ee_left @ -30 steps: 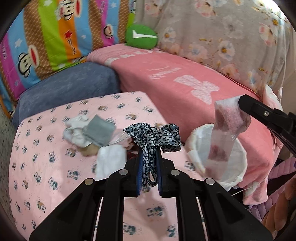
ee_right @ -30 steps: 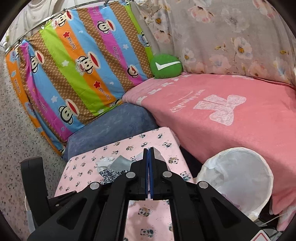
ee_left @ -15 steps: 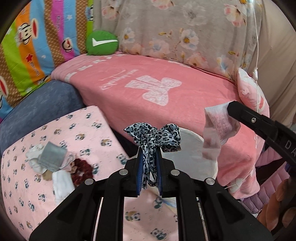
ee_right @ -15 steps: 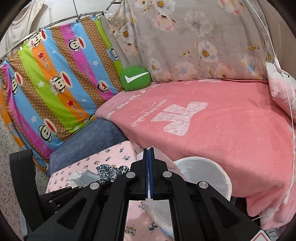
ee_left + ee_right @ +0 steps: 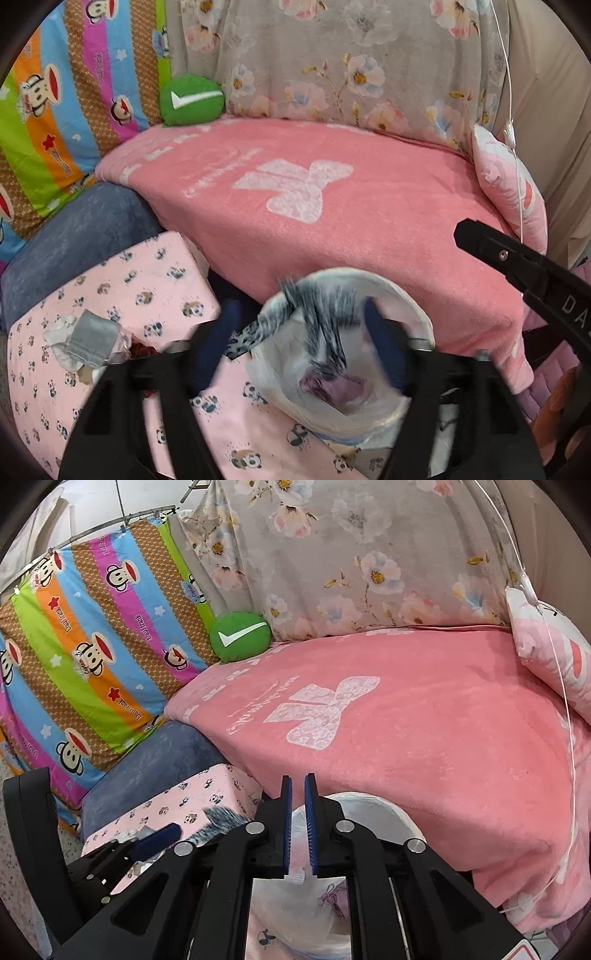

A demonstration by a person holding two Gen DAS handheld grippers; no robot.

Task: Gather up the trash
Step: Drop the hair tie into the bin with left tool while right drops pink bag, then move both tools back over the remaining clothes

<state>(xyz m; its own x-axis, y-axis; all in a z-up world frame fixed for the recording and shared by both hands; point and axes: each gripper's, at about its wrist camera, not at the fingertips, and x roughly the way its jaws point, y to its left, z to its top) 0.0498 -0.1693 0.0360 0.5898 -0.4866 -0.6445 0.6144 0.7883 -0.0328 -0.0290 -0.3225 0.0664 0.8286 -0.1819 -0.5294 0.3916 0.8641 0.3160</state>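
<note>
A white bin lined with a clear bag stands beside the panda-print table; it also shows in the right wrist view. My left gripper is open above it. A leopard-print fabric strip, blurred, is loose between the fingers over the bin. My right gripper is open a little over the bin's rim. A pink wrapper lies inside the bin, also seen in the left wrist view. The left gripper shows at lower left in the right wrist view.
A pile of trash with a grey pouch and white tissues lies on the table's left part. A pink blanket-covered sofa runs behind the bin. A green cushion and a blue cushion sit at the back left.
Both grippers have opened. The leopard strip has left the left gripper's grip and is blurred above the bin. The pink wrapper has left the right gripper and lies in the bin.
</note>
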